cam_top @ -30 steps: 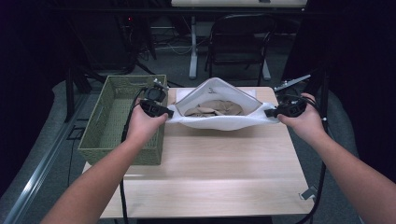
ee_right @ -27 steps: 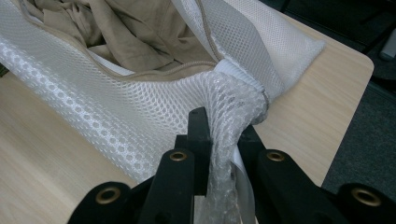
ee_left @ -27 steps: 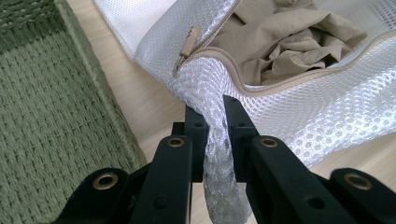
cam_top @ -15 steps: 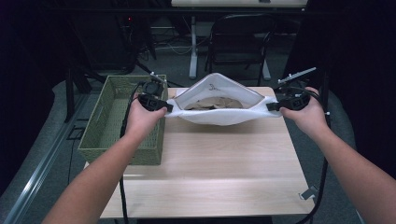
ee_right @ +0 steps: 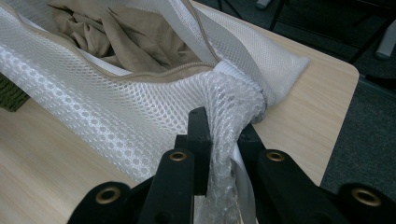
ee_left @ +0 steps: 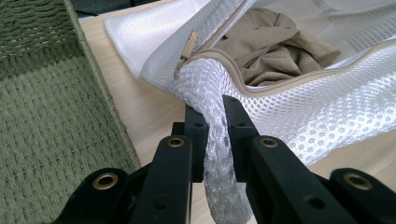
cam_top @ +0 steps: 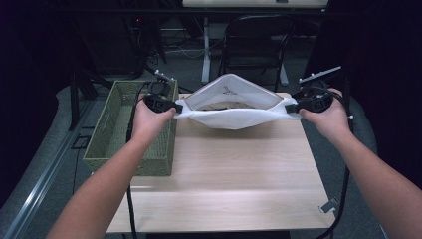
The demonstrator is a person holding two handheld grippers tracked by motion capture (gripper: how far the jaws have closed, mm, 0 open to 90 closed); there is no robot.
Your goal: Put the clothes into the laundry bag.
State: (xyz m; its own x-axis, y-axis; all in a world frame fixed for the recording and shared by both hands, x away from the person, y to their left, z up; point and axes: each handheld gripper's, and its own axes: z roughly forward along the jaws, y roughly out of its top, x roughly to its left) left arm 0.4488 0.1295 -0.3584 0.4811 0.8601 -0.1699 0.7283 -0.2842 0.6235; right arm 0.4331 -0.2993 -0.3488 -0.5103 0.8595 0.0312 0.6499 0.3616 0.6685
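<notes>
A white mesh laundry bag (cam_top: 234,117) is stretched between both grippers above the far part of the wooden table (cam_top: 234,174), its zipper mouth gaping open. Tan clothing (ee_left: 275,44) lies bunched inside it, also seen in the right gripper view (ee_right: 121,37). My left gripper (cam_top: 175,108) is shut on the bag's left end, the mesh (ee_left: 217,140) squeezed between its black jaws. The beige zipper pull (ee_left: 187,49) hangs just beyond them. My right gripper (cam_top: 291,107) is shut on the bag's right end, with gathered mesh (ee_right: 229,126) pinched in its jaws.
A green woven basket (cam_top: 117,129) stands at the table's left edge, close beside the left hand. A black folding chair (cam_top: 256,45) and a desk leg stand on the floor beyond the table. Bare wood lies in front of the bag.
Both hands have drawn apart and lifted a little, pulling the bag taut; its near edge has risen and now hides most of the clothing in the high view.
</notes>
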